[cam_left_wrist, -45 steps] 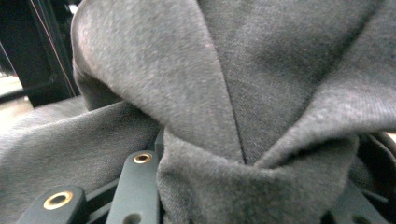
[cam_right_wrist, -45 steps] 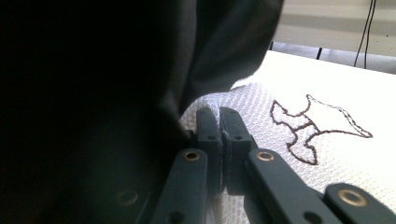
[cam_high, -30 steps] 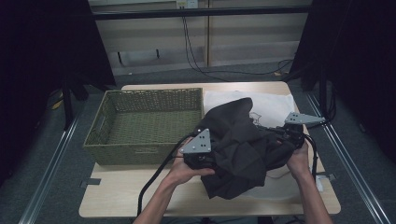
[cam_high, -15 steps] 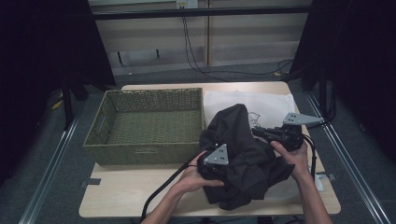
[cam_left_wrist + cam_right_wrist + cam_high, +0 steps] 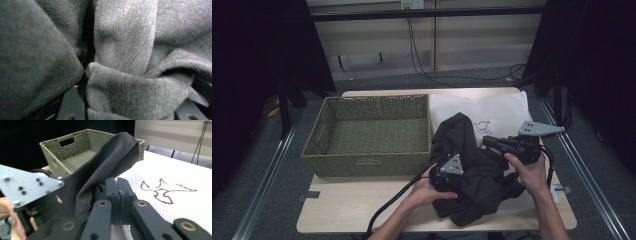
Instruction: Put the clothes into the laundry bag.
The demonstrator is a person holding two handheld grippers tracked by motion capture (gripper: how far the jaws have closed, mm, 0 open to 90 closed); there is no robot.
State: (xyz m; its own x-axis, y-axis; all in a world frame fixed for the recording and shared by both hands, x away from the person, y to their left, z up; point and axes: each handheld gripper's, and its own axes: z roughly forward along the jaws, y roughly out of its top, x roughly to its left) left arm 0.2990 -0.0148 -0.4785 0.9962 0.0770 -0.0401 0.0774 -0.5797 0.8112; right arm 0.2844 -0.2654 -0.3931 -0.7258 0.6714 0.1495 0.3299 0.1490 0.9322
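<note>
A black garment [image 5: 479, 182] lies bunched on the right half of the table, with one fold standing up in a peak near the basket. My left gripper [image 5: 457, 172] is pushed into its near left side, and dark fabric [image 5: 125, 45] covers its jaws, which seem shut on it. My right gripper [image 5: 488, 141] comes in from the right. Its jaws [image 5: 117, 181] are pressed together at the garment's edge, and the cloth [image 5: 105, 162] rises from them to the left.
A green woven basket [image 5: 367, 165] stands empty on the table's left half, right next to the garment. A white cloth [image 5: 499, 107] with a dark line drawing [image 5: 165, 190] lies under the garment at the back right. The table's front edge is close to the hands.
My left gripper moved right and toward the front, carrying the garment's left edge over onto the pile. The fabric rose into a peak. My right gripper stayed almost in place.
</note>
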